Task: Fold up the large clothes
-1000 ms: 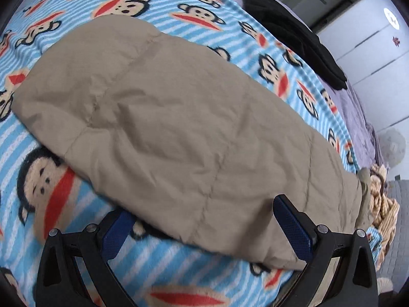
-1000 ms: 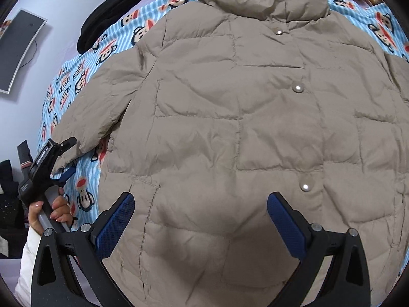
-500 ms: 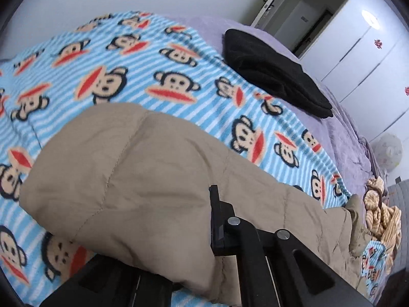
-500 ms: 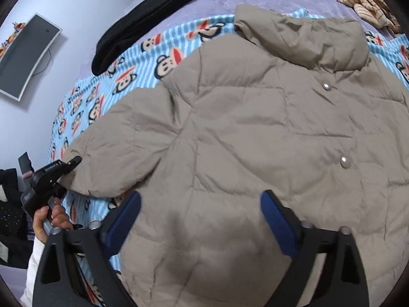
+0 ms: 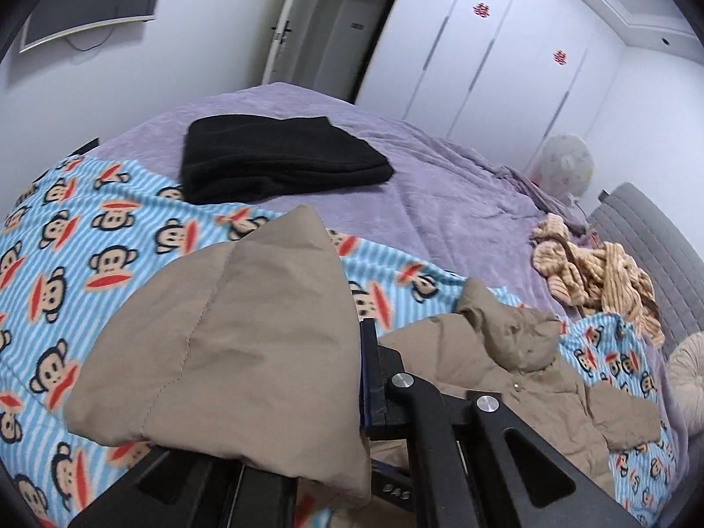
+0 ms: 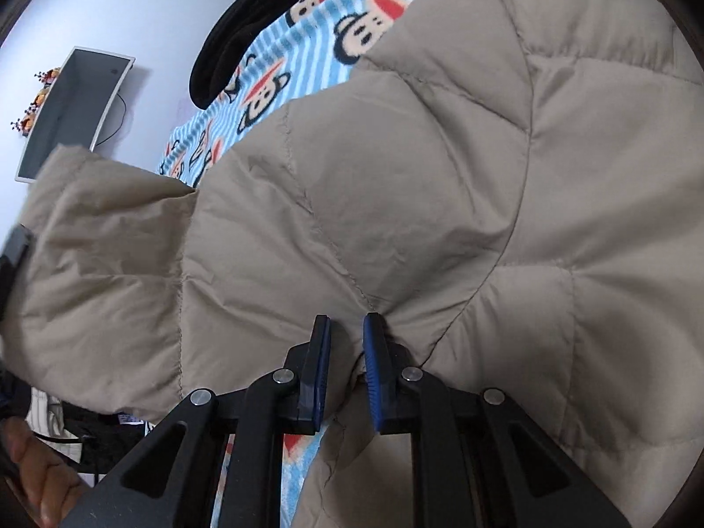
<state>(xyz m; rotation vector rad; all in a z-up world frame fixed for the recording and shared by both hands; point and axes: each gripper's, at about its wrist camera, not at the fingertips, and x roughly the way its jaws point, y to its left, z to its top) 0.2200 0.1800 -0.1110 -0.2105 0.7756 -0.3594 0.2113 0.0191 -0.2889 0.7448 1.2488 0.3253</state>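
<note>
A tan quilted puffer jacket (image 6: pixel 440 185) lies on a blue monkey-print blanket (image 5: pixel 88 255). My left gripper (image 5: pixel 347 387) is shut on the jacket's sleeve end (image 5: pixel 246 334), lifted off the blanket; the left finger is hidden under the fabric. The jacket's collar (image 5: pixel 506 325) and body lie to the right. My right gripper (image 6: pixel 345 352) is shut on a pinch of the jacket's side near the underarm seam. The lifted sleeve (image 6: pixel 97 242) shows at the left of the right wrist view.
A folded black garment (image 5: pixel 277 163) lies on the purple bedspread (image 5: pixel 440 202) beyond the blanket. A striped beige garment (image 5: pixel 594 268) is crumpled near the grey headboard (image 5: pixel 660 237). White wardrobes and a door stand behind. A monitor (image 6: pixel 66 105) hangs on the wall.
Both grippers closed on the jacket. The left one took the sleeve end and raised it; the right one moved down to the jacket's side and pinched it.
</note>
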